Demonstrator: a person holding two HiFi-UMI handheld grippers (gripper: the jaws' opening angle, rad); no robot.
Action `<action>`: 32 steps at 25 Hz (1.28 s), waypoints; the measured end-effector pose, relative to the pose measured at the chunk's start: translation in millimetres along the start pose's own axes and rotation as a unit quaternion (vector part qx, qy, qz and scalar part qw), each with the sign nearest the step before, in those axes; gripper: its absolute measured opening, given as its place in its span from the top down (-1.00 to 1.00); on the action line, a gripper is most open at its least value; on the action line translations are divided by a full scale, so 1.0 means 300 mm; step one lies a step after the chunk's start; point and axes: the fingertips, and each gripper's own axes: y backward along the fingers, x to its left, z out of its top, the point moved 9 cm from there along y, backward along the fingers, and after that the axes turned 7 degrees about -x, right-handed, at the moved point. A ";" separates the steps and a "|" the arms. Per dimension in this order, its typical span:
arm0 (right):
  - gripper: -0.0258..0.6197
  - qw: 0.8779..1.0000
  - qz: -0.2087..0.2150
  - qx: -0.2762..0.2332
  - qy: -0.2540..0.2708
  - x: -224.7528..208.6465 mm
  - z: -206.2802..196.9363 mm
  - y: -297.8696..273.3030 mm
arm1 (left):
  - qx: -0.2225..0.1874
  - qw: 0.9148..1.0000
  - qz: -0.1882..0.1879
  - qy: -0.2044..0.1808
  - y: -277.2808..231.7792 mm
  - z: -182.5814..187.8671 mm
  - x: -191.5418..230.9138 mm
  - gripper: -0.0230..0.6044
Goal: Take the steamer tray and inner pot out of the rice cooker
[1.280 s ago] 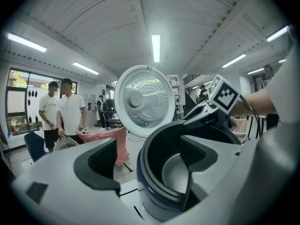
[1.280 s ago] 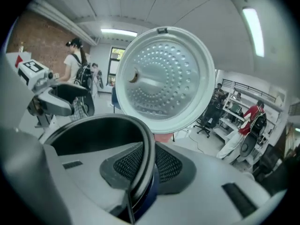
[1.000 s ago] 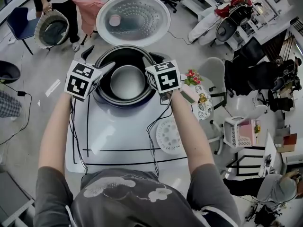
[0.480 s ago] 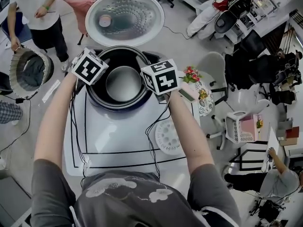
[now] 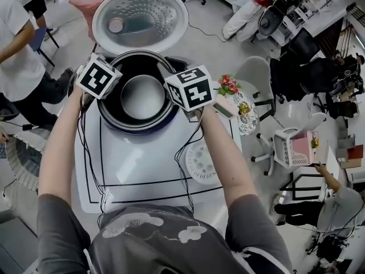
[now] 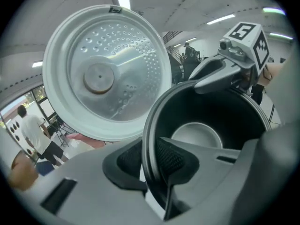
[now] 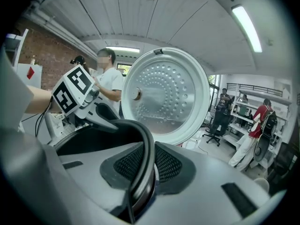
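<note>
The left hand-held gripper [image 6: 152,156] is narrowed onto the near wall of the inner pot [image 6: 197,135]. Its jaws have just been closing, and its ribbed pads [image 6: 174,157] now press the dark rim from either side, one inside the pot and one outside. The right hand-held gripper [image 7: 143,165] is likewise pinched on the rim at the opposite side, with the rim running up between its two pads [image 7: 166,164].

Each gripper view shows its own clamp close up and the other gripper across the pot's mouth, which the head view does not resolve. From above, the marker cubes [image 5: 98,76] cover the jaws (only the pot's round outline and pale bottom are plain there). The head view alone shows the layout. The pot sits down inside the rice cooker [image 5: 142,131], at the far end of the white worktop [image 5: 137,170], between the two grippers. The cooker's lid [image 5: 140,19] stands open behind it, dimpled inner face toward the person.

The steamer tray [image 5: 199,161], a white perforated disc, lies flat on the worktop at the person's right. It is nearer the body than the cooker, under the right forearm, and apart from both grippers.

Beyond the worktop, a person in a white shirt [image 5: 17,56] stands at the left, and flowers [image 5: 228,87] sit on a small table at the right.
</note>
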 end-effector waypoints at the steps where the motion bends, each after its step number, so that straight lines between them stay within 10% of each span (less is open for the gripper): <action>1: 0.63 1.000 0.002 -0.005 -0.004 -0.008 0.008 0.016 | 0.000 1.000 -0.002 0.001 0.015 0.019 -0.005 0.66; 15: 0.65 0.991 0.034 -0.132 0.004 0.047 0.259 0.256 | -0.081 0.994 0.060 0.035 0.376 0.219 -0.021 0.67; 32: 0.66 0.971 0.135 -0.193 0.030 0.276 0.296 0.677 | -0.083 0.983 0.146 0.077 0.859 0.193 -0.417 0.68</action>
